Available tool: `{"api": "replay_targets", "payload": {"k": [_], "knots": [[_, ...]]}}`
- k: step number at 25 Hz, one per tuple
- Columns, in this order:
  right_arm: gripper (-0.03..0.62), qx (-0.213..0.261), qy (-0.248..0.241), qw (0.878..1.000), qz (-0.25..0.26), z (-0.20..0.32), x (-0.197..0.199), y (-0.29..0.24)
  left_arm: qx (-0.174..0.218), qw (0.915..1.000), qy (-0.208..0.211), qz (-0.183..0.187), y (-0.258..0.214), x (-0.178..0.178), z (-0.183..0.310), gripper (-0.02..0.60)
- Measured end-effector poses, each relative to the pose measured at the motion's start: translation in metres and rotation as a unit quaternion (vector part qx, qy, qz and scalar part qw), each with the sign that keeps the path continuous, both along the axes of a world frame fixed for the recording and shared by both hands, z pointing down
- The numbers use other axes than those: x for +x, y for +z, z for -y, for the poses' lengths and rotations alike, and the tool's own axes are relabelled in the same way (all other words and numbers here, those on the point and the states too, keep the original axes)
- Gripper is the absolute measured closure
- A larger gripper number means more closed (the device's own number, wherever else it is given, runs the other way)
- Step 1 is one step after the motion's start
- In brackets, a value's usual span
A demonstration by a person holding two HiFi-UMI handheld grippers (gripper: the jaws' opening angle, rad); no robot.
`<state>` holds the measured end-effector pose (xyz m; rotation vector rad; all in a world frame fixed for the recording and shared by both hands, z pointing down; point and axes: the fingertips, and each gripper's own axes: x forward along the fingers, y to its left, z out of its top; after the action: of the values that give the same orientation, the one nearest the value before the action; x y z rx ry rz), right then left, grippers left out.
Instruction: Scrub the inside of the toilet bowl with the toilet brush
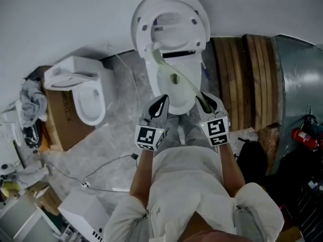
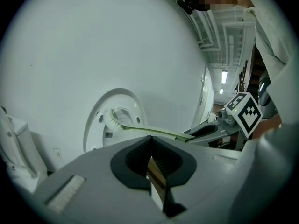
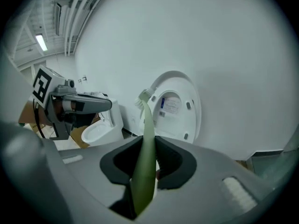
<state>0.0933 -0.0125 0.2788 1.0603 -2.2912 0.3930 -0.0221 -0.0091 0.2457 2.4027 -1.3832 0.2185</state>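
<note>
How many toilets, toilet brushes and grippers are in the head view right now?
Toilets: 2 (middle toilet, left toilet)
Toilet brush: 1
Grippers: 2 (left gripper, right gripper)
Total: 5

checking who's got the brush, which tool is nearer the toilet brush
Right. The right tool is shut on the toilet brush handle, with the bristles up by the raised lid. The left tool is beside it, shut and off the brush.

Grey floor (image 1: 106, 145) under one toilet (image 1: 176, 99), a second toilet (image 1: 87, 99), cardboard box (image 1: 63, 124), loose cable (image 1: 108, 162).
</note>
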Motion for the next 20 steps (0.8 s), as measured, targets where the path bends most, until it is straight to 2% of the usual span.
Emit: {"api": "replay_targets", "payload": {"k": [11, 20], "knots": [[0.514, 0.083, -0.030, 0.995, 0.039, 0.017, 0.007, -0.072, 0.046, 0.9985, -0.029, -0.002, -0.049, 0.013, 0.007, 0.563], [0.514, 0.105, -0.042, 0.993, 0.044, 0.018, 0.014, -0.094, 0.064, 0.9974, -0.033, -0.004, -0.070, 0.020, 0.007, 0.563]]}}
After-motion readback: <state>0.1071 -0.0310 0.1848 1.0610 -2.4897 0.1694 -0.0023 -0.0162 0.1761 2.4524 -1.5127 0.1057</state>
